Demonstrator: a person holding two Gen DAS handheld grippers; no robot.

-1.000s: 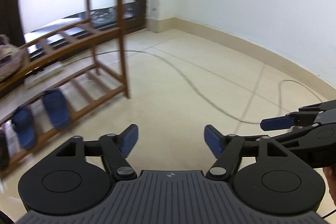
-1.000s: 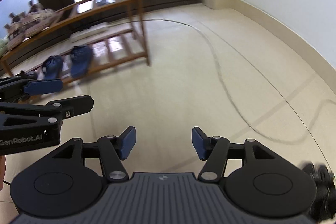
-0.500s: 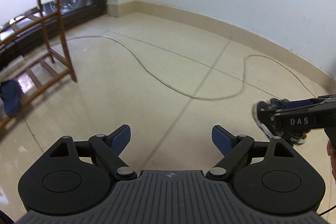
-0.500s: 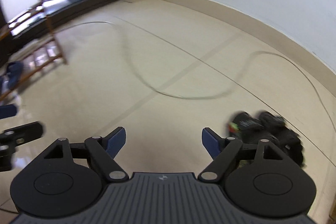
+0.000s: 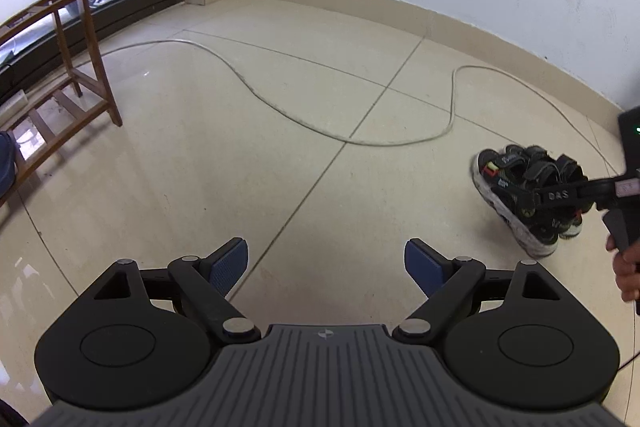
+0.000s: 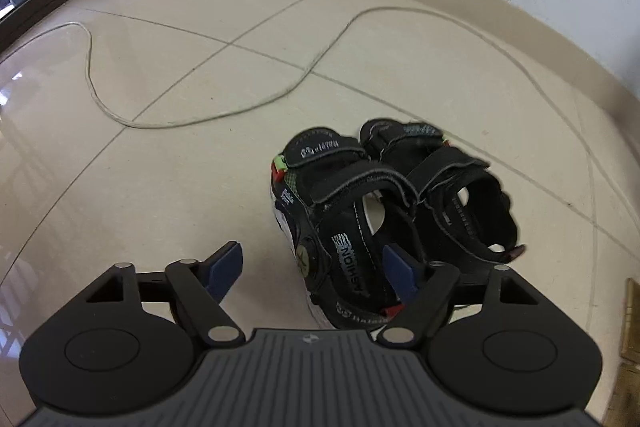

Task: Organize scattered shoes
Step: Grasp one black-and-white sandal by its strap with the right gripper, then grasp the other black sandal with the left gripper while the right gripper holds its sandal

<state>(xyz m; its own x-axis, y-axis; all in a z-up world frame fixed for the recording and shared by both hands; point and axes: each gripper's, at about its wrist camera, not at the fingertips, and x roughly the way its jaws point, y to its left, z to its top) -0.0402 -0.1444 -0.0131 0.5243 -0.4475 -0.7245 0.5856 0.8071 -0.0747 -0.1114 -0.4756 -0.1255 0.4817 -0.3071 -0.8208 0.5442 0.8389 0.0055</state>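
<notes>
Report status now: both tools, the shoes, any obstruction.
Left tool open, empty. Right tool open, jaws just closing, over black strapped sandals. Grey cable on floor beyond, not blocking.

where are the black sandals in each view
Left wrist view: the black sandals sit on the floor at the right edge, partly behind the right tool.
Right wrist view: they fill the centre, just ahead of the open right tool, whose right finger overlaps the nearer sandal.
Shared landmark: the pale cable looping across the tiles beyond them.
</notes>
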